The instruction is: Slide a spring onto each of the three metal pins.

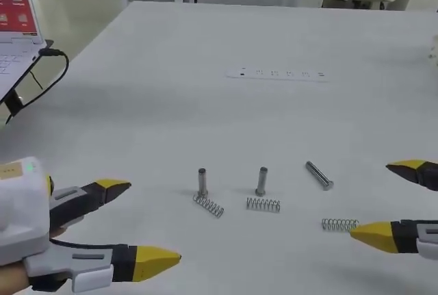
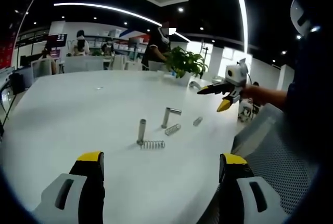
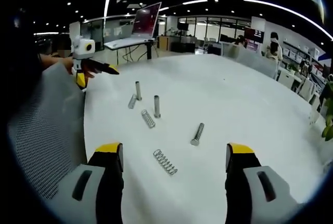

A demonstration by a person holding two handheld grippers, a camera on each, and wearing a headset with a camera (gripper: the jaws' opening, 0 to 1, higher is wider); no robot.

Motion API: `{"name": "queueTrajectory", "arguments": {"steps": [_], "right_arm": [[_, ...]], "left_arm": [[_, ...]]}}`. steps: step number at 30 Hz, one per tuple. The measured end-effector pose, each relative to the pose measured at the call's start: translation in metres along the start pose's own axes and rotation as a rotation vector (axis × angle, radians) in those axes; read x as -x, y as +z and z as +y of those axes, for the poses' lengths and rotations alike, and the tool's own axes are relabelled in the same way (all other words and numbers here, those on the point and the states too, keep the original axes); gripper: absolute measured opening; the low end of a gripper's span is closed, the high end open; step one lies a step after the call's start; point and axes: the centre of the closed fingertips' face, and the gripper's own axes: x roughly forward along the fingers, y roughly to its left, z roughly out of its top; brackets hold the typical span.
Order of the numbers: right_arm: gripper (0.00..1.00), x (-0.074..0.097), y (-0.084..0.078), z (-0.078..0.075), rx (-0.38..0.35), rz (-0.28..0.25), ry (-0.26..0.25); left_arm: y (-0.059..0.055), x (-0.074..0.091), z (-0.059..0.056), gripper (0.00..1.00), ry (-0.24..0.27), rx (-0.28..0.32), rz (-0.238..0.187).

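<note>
At the far left edge of the broad white worktop [image 1: 205,110], well ahead of the left jaws, stands an open white laptop [image 1: 14,31] with a black cable plugged in. The left gripper [image 1: 154,221], white-bodied with yellow-tipped black jaws, hovers low with its jaws spread wide and nothing between them. Ahead of those jaws and to their right, a short grey steel pin [image 1: 202,181] stands upright, and a small silver coil spring [image 1: 208,205] lies slantwise just beside its foot, on the side nearer the jaws. Further right a second grey steel pin [image 1: 262,180] stands upright as well, with a second silver coil spring [image 1: 263,204] lying flat just in front of it. The third grey steel pin [image 1: 319,175] lies on its side, bare, a little ahead of the right jaws. A third silver coil spring [image 1: 338,224] lies flat just beside the tip of the nearer right jaw; in the right gripper view it lies in the gap between the two. The right gripper [image 1: 369,199] has its jaws wide apart, gripping nothing. Far beyond both pairs of jaws lies a flat white power strip [image 1: 277,74].
</note>
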Motion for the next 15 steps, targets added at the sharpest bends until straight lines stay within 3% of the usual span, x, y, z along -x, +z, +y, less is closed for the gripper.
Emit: {"name": "queueTrajectory", "arguments": {"steps": [15], "right_arm": [[0.78,-0.023,0.02,-0.02,0.066,0.035,0.009]], "left_arm": [[0.001,0.001,0.002,0.88,0.009,0.0,-0.005]]}}
